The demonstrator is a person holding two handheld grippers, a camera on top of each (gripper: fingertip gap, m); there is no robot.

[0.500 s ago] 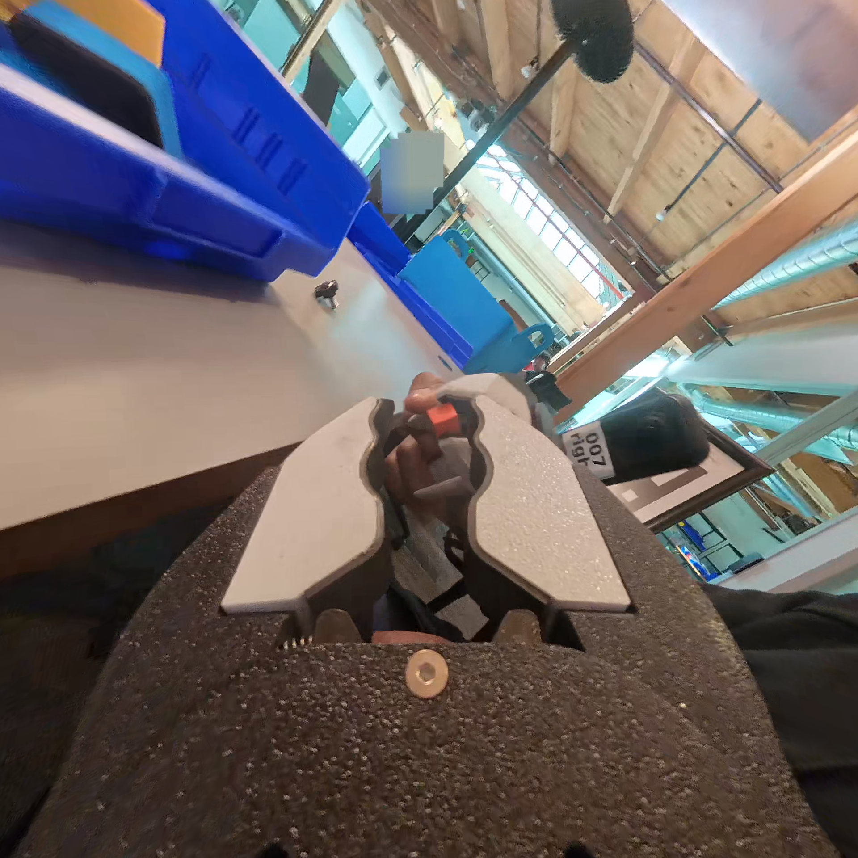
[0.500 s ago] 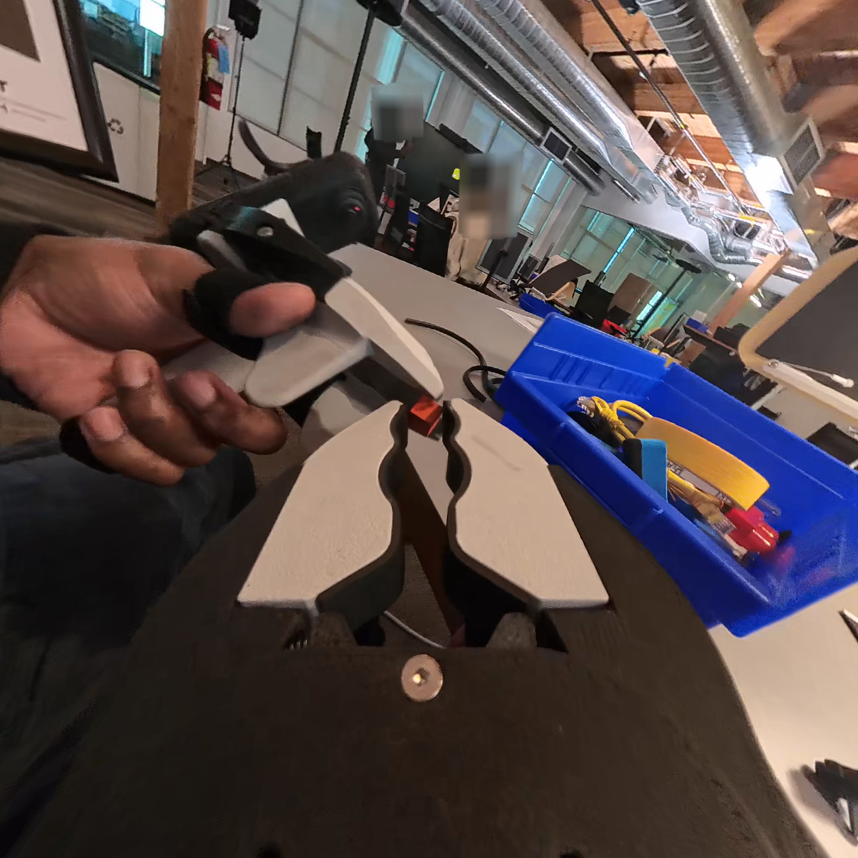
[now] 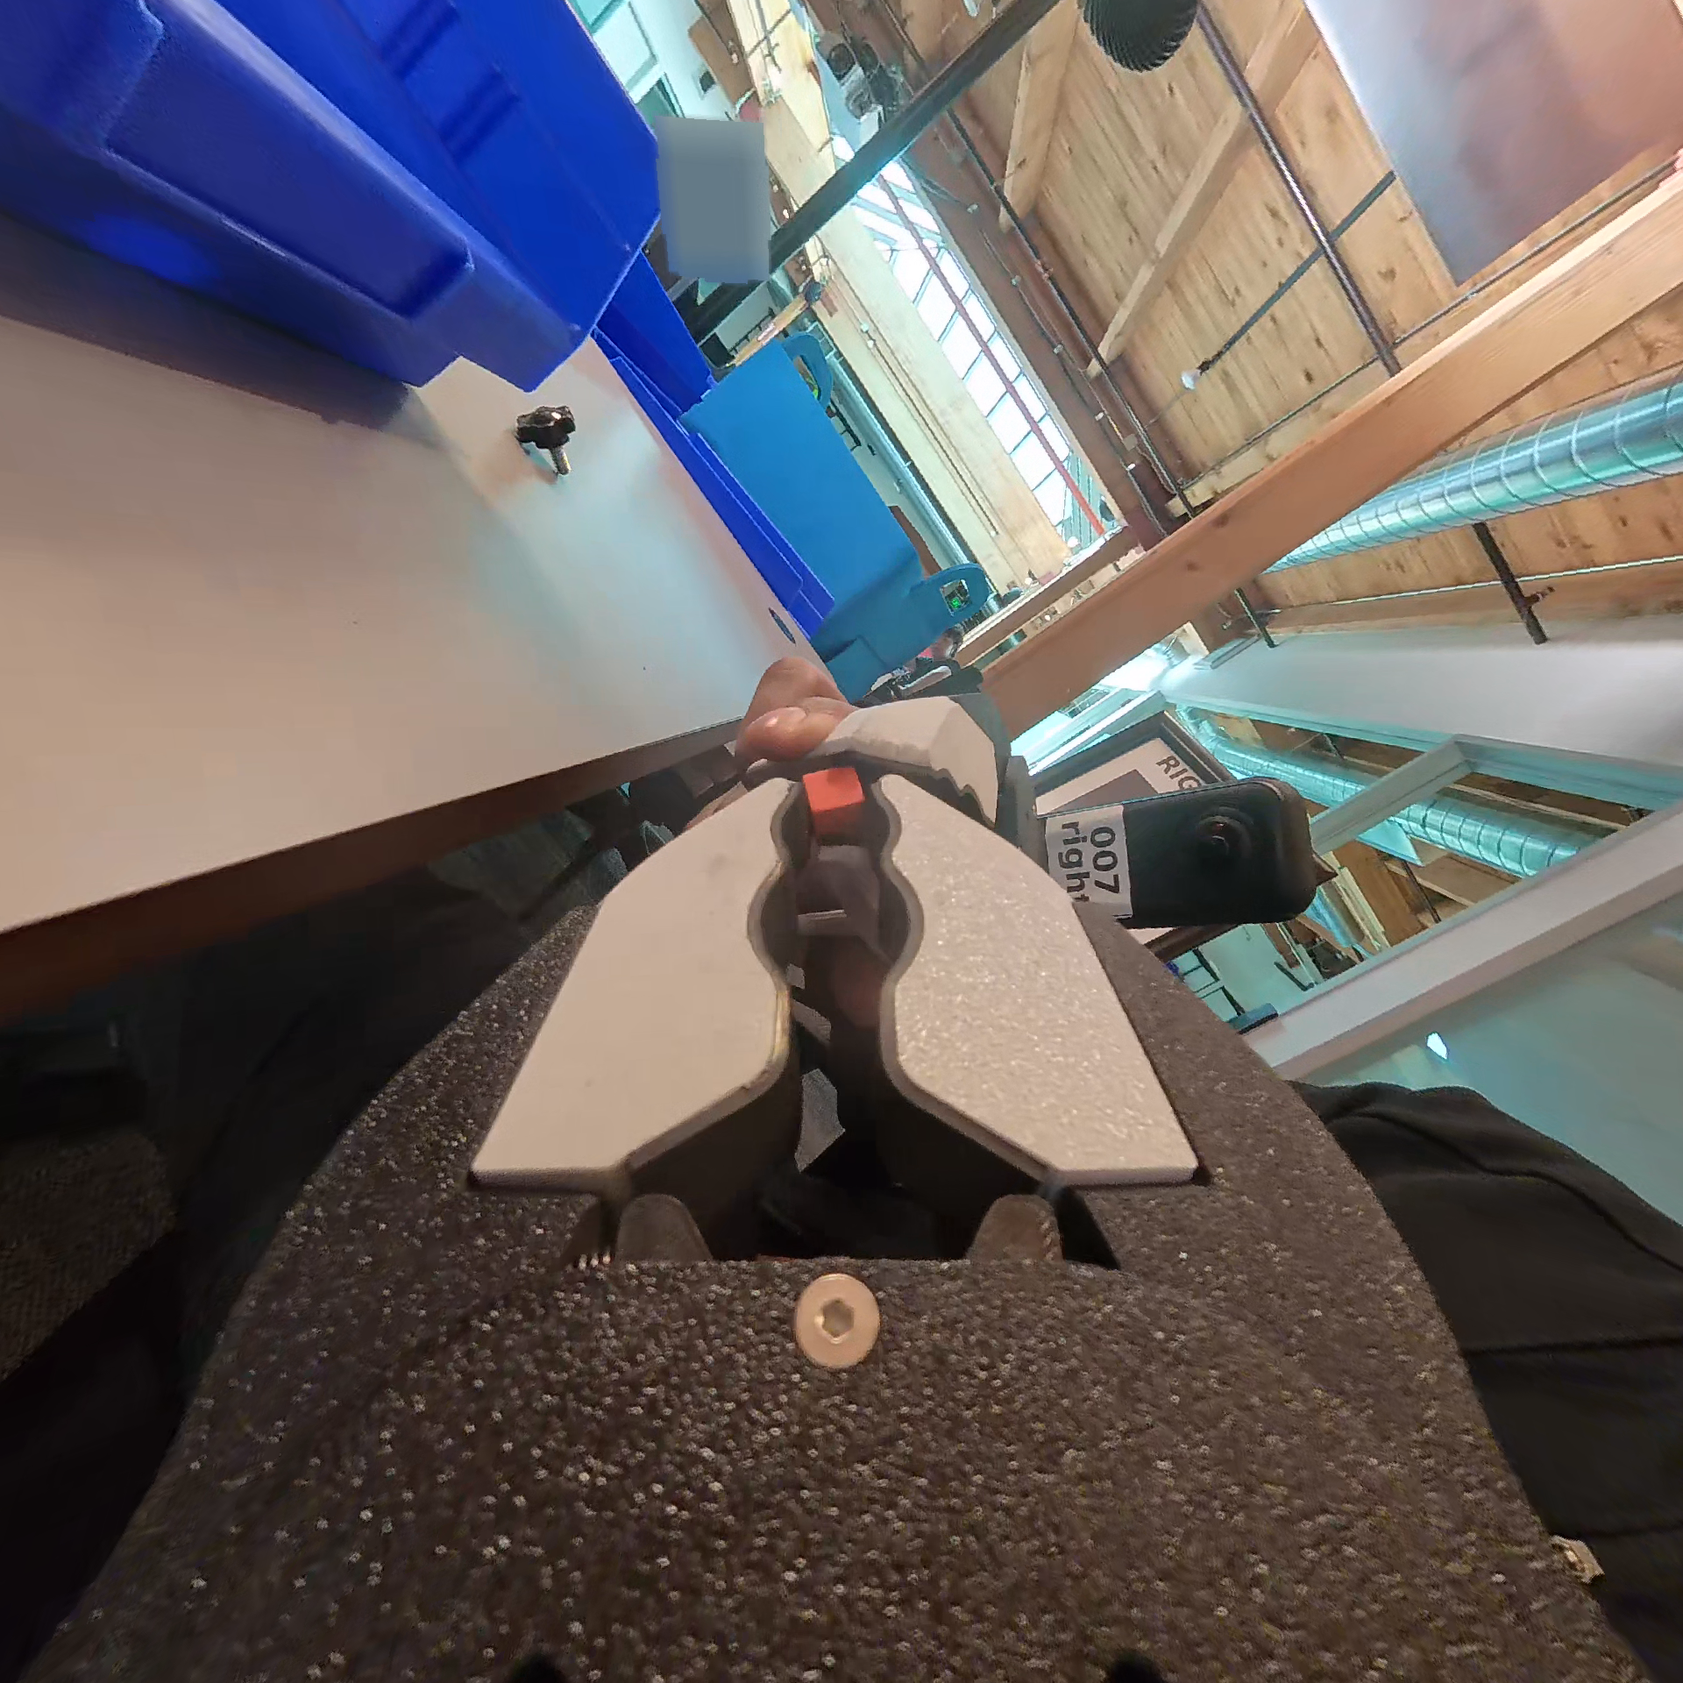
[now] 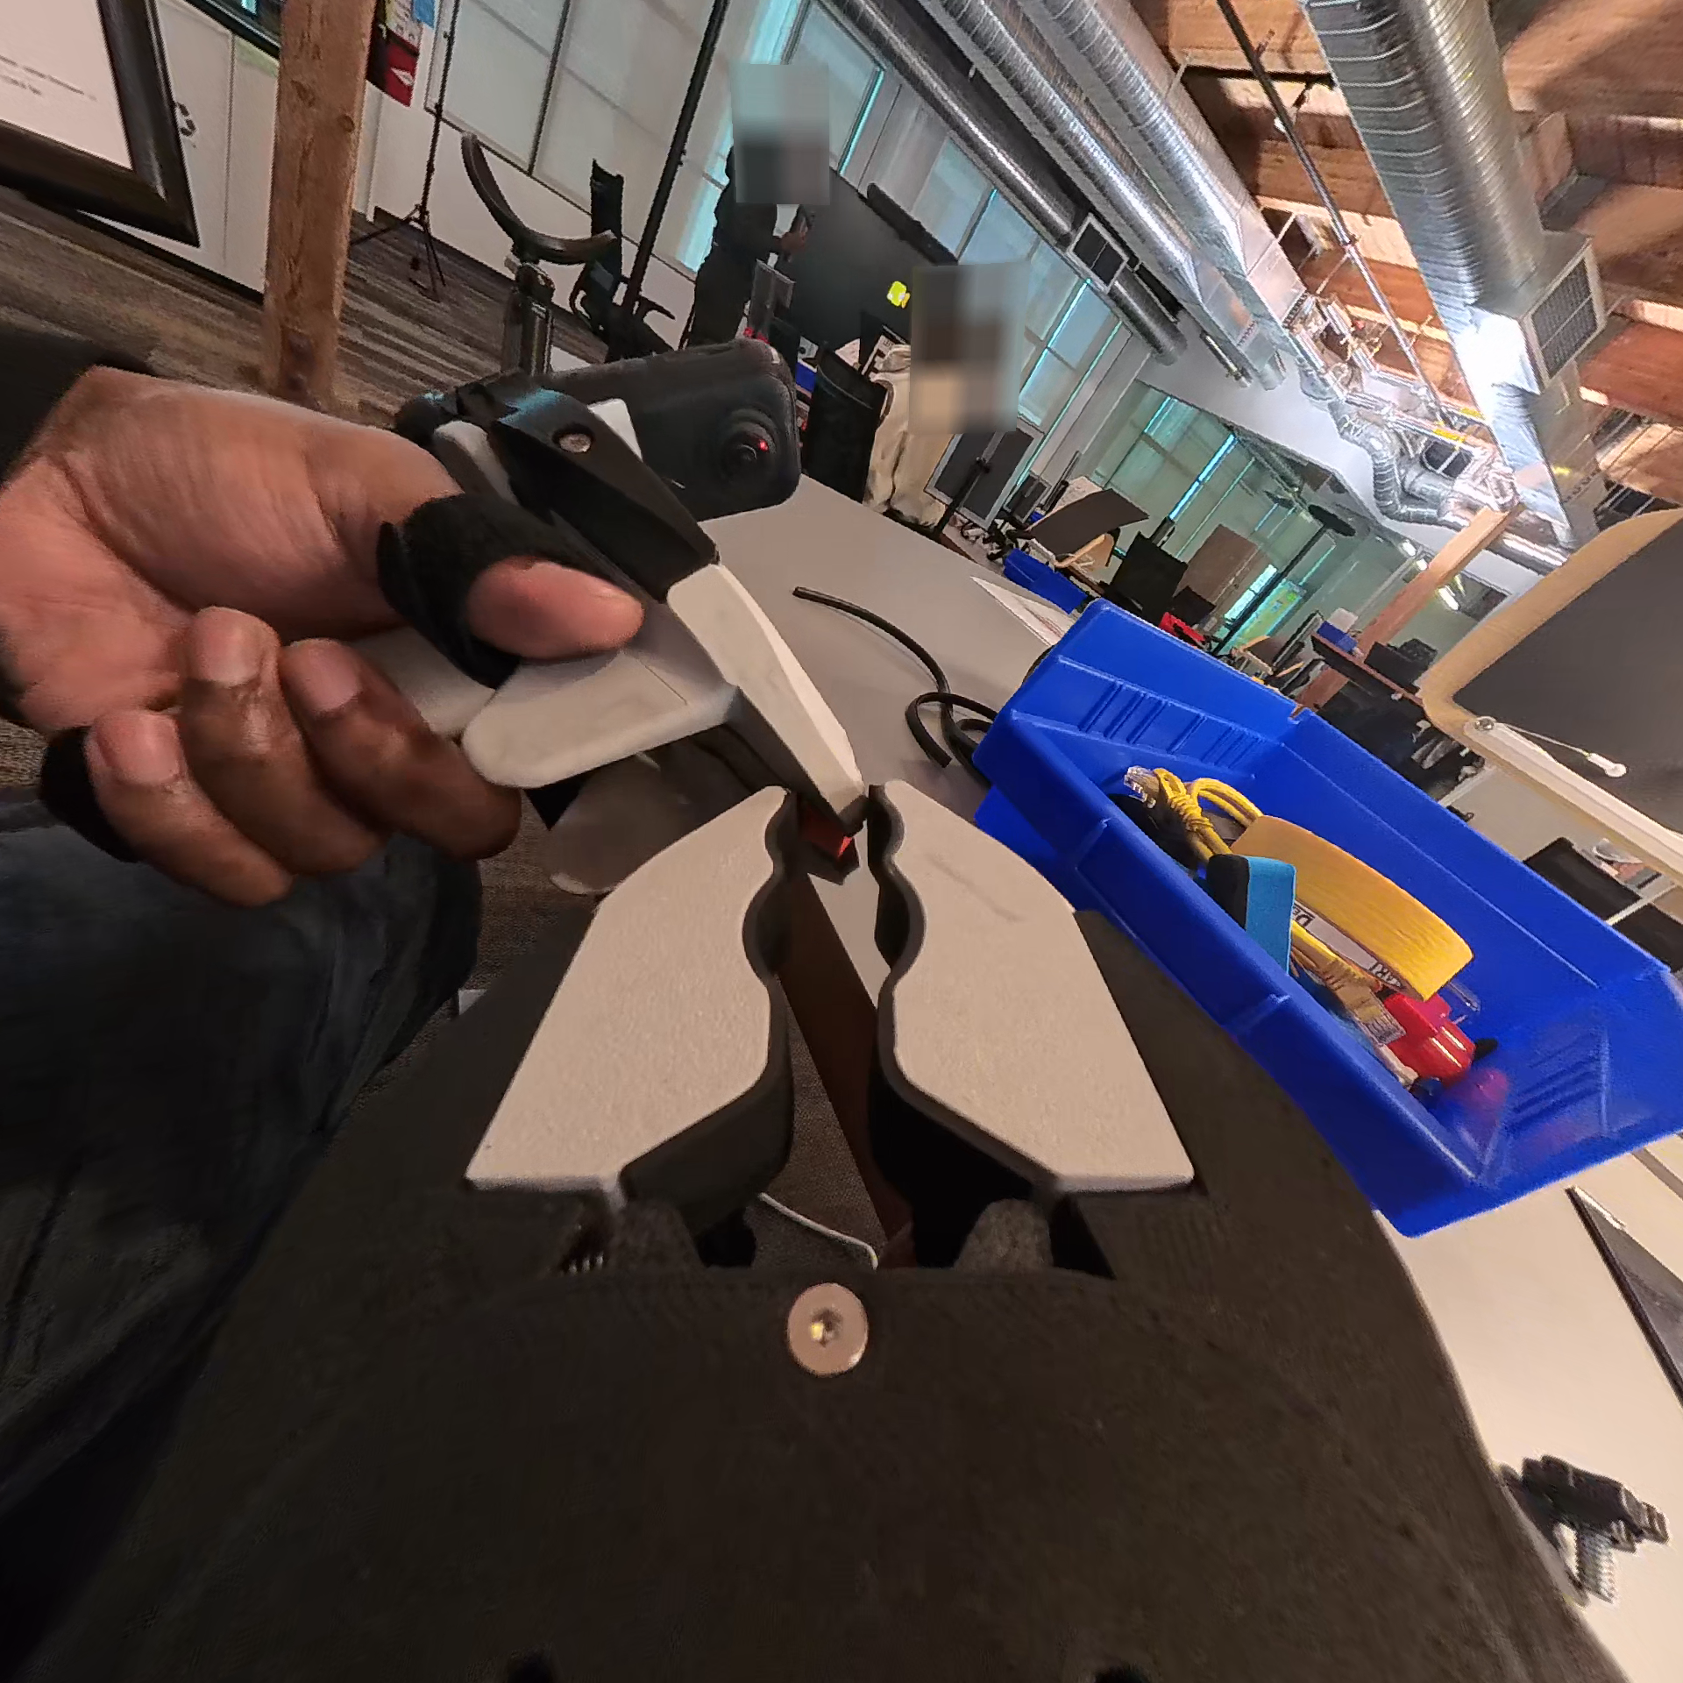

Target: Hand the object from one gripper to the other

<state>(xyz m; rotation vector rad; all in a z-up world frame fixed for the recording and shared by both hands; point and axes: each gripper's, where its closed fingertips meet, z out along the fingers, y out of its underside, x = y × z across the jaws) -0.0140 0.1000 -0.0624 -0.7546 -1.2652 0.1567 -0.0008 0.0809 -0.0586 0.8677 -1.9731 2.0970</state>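
Two grippers meet tip to tip just off the near edge of the grey table, and a small red-orange plastic cube sits at the point where they cross. In the left wrist view the left gripper has its grey fingers drawn in close, the cube lodged right between their tips; they look pressed against its two sides, so I judge this one has hold of it. The right gripper comes in across it, roughly at right angles: in its own view the cube shows as a dark red patch in the narrow gap at its tips, half hidden by a left-gripper finger. That gap is slim, but whether its pads actually bite the cube or only bracket it I cannot tell.

The cube has no long axis to speak of, so the handover turns on each gripper taking a different pair of faces. Both are equally near; one must grip before the other lets go.

A blue plastic bin of cables stands well apart on the table.
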